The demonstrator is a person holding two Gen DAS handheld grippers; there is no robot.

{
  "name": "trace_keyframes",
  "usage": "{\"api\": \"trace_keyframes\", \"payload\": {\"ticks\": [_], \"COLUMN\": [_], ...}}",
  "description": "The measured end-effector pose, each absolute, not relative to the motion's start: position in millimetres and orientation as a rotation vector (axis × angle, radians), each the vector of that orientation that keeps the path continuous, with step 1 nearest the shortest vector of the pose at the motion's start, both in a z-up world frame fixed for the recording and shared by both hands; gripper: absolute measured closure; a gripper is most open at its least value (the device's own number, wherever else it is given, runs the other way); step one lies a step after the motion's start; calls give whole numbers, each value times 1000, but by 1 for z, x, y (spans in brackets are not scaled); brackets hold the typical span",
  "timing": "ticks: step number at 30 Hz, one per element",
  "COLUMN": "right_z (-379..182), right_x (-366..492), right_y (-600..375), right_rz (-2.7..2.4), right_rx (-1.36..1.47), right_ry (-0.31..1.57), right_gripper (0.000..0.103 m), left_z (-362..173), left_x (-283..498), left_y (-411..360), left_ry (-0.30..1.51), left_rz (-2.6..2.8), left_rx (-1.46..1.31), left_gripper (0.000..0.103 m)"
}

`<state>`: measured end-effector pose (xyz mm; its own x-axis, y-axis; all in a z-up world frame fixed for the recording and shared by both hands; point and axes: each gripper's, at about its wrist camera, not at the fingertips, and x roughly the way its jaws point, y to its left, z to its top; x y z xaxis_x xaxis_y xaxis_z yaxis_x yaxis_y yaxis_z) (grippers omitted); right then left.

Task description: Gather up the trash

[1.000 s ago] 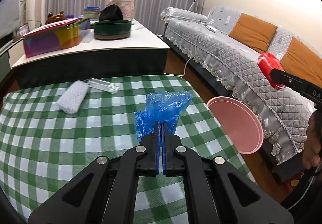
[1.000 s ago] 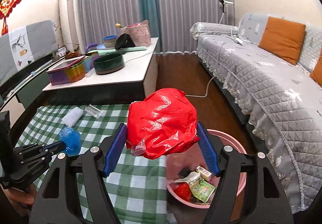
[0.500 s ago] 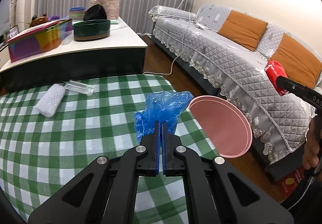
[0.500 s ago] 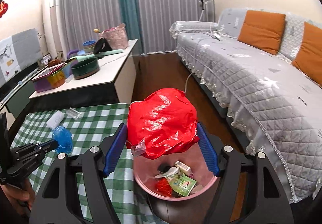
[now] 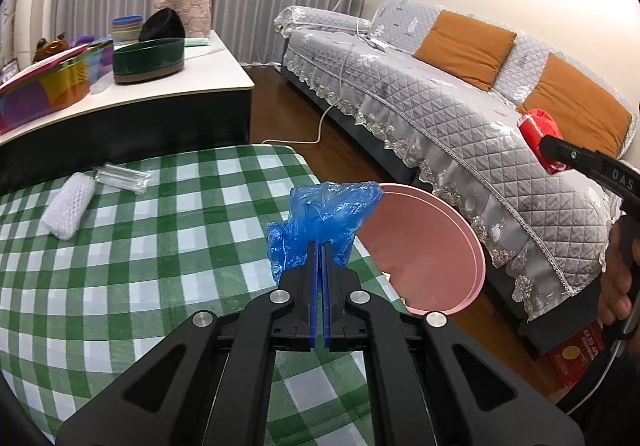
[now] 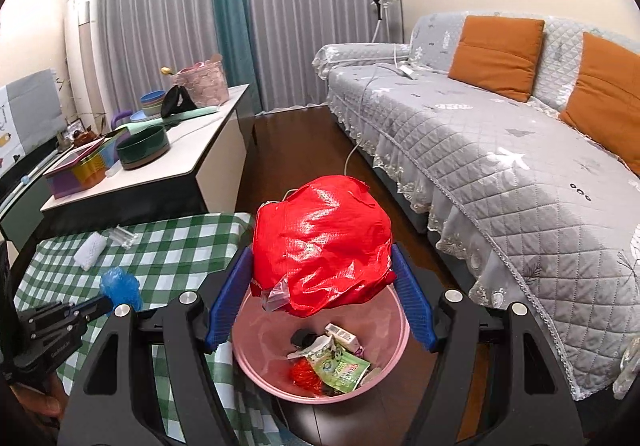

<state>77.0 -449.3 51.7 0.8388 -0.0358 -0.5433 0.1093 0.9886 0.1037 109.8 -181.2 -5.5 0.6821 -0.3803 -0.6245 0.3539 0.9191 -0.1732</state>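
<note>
right gripper (image 6: 320,286) clamps red bag (image 6: 322,242), above pink bin (image 6: 256,362)

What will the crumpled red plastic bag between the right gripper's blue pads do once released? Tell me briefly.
The crumpled red plastic bag looks light and floppy, bulging past the right gripper, so it will probably spring open. It hangs above the pink round bin and likely drops in slowly.

Red bag (image 6: 322,242) hides pink bin's (image 6: 394,360) far rim.
</note>
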Motion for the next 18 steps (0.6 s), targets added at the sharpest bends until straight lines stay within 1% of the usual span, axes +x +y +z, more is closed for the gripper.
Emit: {"api": "trace_keyframes", "payload": {"ticks": [8,18], "right_z": [55,54], "right_x": [88,101], "right_y": [-461,-465], "right_rz": [-89,-99], "right_rx": [166,161], "right_ry": [566,564], "right_gripper": [34,34], "left_z": [0,5], "left_x": [120,141], "left_y": [-201,-254], "left_ry": [719,702], "left_rz": [-454,-515], "left_rx": [-39,-10], "left_gripper": [102,102]}}
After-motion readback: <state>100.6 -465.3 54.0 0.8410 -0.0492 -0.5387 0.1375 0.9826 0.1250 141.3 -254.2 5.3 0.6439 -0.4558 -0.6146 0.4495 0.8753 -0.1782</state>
